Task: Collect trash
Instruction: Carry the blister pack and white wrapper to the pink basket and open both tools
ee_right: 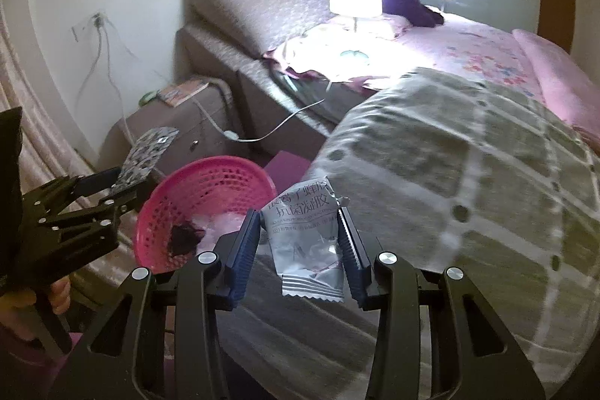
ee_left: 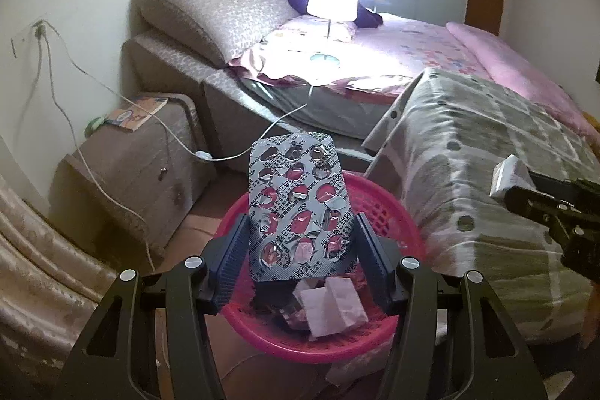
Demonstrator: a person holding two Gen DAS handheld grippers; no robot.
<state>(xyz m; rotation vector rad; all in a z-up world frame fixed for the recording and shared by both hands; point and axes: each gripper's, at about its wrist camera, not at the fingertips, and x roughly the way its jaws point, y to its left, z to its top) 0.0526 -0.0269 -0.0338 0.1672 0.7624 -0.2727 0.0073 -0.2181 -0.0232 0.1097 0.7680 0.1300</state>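
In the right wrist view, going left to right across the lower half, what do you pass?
left gripper holding the blister pack → pink basket → silver sachet in the right gripper → checked blanket.

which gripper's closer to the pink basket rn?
Left. The left gripper holds a blister pack right over the pink basket; the right gripper, holding a sachet, sits off beside it.
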